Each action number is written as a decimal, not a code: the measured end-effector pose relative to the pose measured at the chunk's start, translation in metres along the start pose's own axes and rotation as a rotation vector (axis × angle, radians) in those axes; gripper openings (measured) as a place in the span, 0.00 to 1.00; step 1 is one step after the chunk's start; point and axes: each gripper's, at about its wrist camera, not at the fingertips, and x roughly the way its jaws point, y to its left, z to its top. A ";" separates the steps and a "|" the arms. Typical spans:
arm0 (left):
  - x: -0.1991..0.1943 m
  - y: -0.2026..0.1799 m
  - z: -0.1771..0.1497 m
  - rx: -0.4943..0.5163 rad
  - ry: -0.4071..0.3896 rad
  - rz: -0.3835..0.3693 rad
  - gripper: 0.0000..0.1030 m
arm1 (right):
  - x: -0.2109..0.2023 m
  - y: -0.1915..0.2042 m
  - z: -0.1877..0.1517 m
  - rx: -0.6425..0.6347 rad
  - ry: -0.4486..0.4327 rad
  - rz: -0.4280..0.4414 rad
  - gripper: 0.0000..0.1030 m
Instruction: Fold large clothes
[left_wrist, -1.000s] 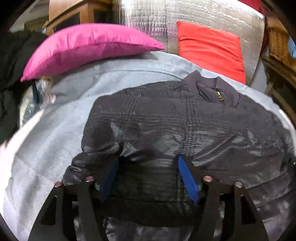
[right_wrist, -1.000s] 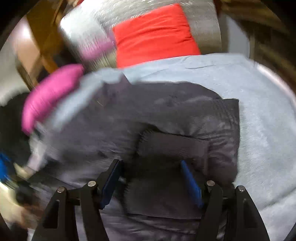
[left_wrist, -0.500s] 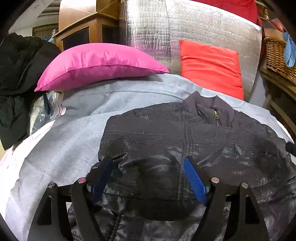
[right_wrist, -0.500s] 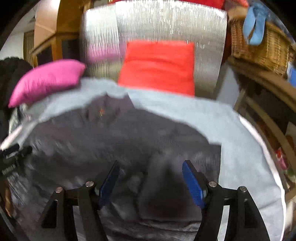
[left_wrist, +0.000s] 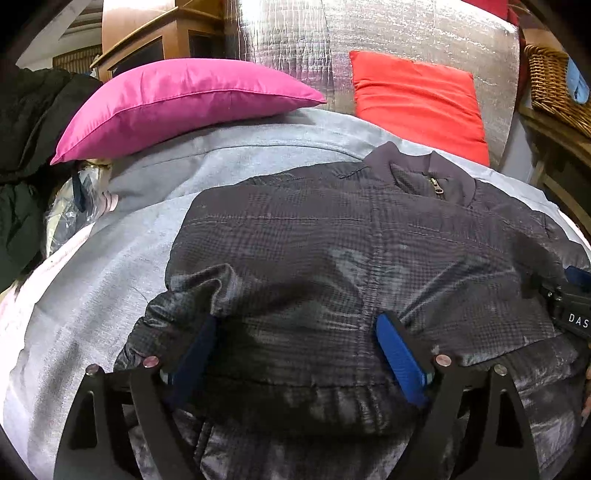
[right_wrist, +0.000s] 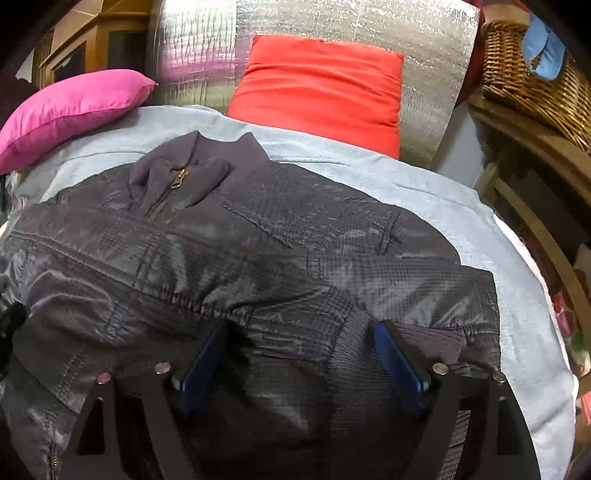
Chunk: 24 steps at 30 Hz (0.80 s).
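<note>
The jacket (left_wrist: 332, 258) lies centre frame on the grey bed (left_wrist: 92, 295), collar toward the top, laid flat for folding. Left tongs (left_wrist: 295, 350) and right tongs (right_wrist: 299, 350) hang apart over its lower edge, gripping nothing.
</note>
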 end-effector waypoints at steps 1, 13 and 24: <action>0.000 0.000 0.000 0.000 0.002 0.000 0.86 | 0.001 0.001 -0.001 0.001 0.001 -0.001 0.83; 0.003 -0.001 0.000 -0.003 -0.001 0.009 0.89 | -0.056 0.018 -0.016 -0.063 -0.038 0.026 0.84; -0.078 0.044 -0.010 -0.011 -0.020 -0.056 0.90 | -0.114 -0.024 -0.036 -0.020 -0.017 0.059 0.90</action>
